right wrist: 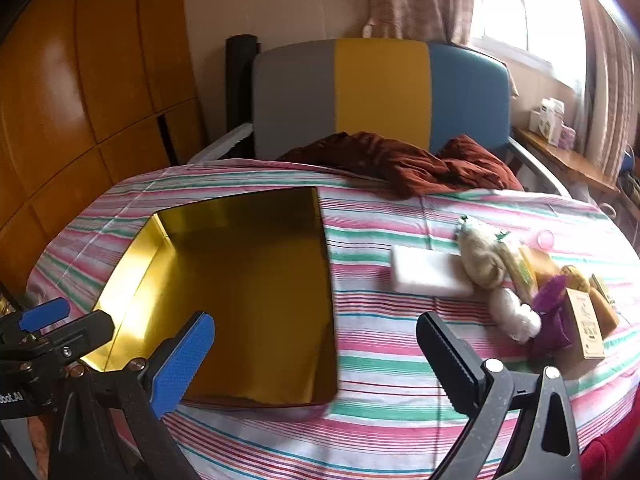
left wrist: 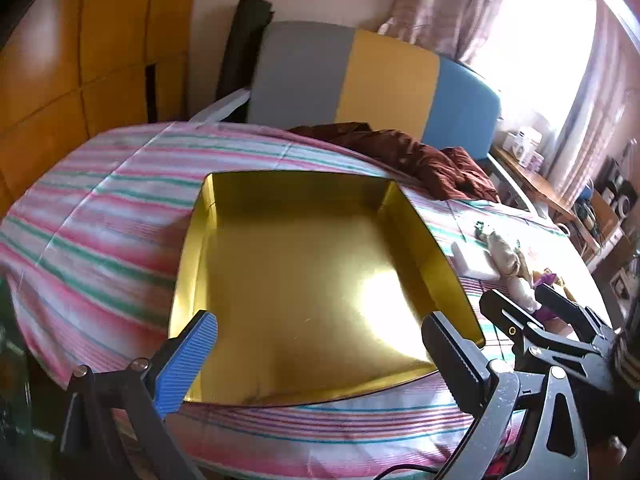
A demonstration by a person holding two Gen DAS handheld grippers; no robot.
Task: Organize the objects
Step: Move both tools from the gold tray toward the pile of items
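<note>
The gold tray [right wrist: 240, 280] lies empty on the striped bed sheet [right wrist: 380, 360], left of a small pile — a white foam block [right wrist: 428, 274], a cream plush toy [right wrist: 480, 256], a purple pouch [right wrist: 552, 312] and a tagged card [right wrist: 586, 320]. Both claws hang wide apart holding nothing: the left claw [left wrist: 320, 360] over the tray's near edge, the right claw [right wrist: 316, 364] near the pile. The likely risk — the light tray sliding on the soft sheet if nudged, or the tangled pile dragging neighbours along.
</note>
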